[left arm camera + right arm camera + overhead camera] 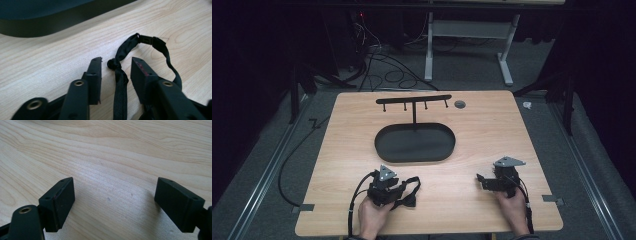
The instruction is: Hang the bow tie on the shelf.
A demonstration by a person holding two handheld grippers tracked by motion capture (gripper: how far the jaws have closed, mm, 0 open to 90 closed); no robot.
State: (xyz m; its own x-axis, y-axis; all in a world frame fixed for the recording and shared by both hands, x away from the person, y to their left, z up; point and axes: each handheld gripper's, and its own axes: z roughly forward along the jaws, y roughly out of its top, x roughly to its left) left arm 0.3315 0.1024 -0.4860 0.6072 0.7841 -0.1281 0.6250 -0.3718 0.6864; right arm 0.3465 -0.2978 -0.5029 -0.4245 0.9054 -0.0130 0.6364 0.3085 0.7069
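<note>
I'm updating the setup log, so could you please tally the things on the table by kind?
Black oval tray with its hook stand: 1
Black strap with a buckle: 1
Handheld tongs, left and right: 2
Round grey grommet in the tabletop: 1
Total: 5

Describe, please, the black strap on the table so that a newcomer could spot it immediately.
Start at the oval black tray in the middle of the wooden table, then come toward the person's left gripper. The strap lies there between its open jaws: soft black fabric, knotted, looping round to a small buckle, unlike the rigid metal around it.
</note>
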